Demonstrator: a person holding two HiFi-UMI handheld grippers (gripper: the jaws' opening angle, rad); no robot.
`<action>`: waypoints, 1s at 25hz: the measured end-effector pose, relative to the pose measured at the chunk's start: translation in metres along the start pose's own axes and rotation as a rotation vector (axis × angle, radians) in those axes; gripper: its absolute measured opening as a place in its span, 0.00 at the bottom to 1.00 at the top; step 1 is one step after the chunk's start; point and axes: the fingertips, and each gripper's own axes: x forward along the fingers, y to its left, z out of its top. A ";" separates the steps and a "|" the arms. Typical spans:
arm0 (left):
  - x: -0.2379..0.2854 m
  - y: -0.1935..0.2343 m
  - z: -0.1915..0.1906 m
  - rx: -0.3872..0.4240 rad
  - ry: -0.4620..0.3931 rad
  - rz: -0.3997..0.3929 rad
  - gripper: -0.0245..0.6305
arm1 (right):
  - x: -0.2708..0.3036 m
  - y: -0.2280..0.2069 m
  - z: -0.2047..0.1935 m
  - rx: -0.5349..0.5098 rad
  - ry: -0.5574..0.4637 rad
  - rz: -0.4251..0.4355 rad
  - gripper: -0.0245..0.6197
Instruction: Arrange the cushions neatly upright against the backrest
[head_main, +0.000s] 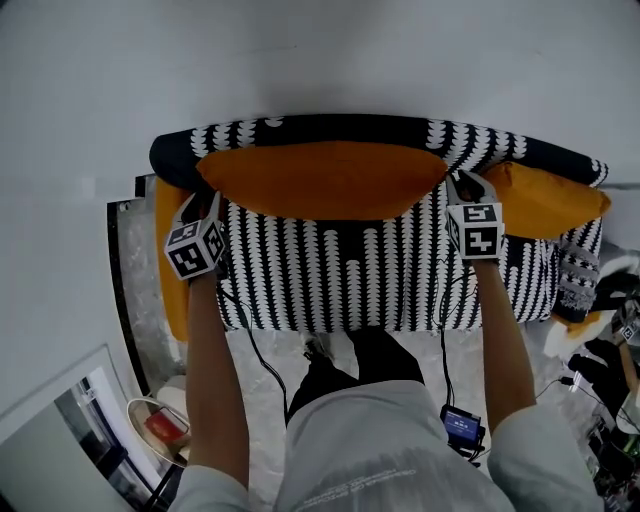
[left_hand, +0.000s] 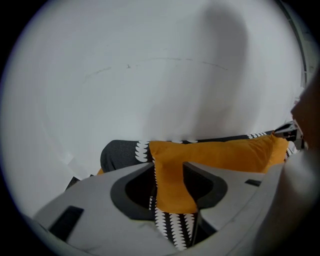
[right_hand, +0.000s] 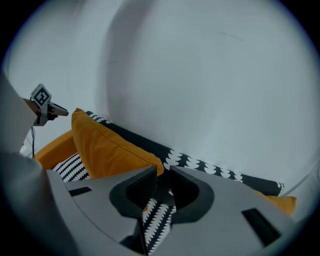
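Observation:
A long orange cushion (head_main: 320, 178) stands upright against the backrest (head_main: 350, 128) of a black-and-white patterned sofa (head_main: 340, 285). My left gripper (head_main: 208, 192) is at its left end. In the left gripper view the jaws (left_hand: 168, 167) stand wide apart, with the cushion's corner (left_hand: 172, 185) lying loose between them. My right gripper (head_main: 462, 183) is at the cushion's right end. Its jaws (right_hand: 163, 172) are a narrow gap apart, and the cushion's corner (right_hand: 107, 150) ends just beside the left finger. A second orange cushion (head_main: 545, 200) leans at the sofa's right end, and a third (head_main: 170, 270) lies along the left arm.
A white wall rises right behind the backrest. A dark-framed side table (head_main: 130, 290) stands left of the sofa, with a small round stand (head_main: 160, 425) in front of it. Cluttered items (head_main: 600, 350) lie on the floor at the right. Cables hang from both grippers.

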 end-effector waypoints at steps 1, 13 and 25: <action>-0.005 -0.003 -0.004 -0.002 -0.001 -0.006 0.34 | -0.004 0.001 0.000 -0.004 -0.003 -0.002 0.13; -0.080 -0.028 -0.028 0.052 -0.064 -0.096 0.33 | -0.072 0.014 0.007 -0.030 -0.046 -0.063 0.13; -0.214 -0.068 -0.055 0.125 -0.226 -0.200 0.06 | -0.214 0.074 -0.015 -0.019 -0.160 -0.002 0.04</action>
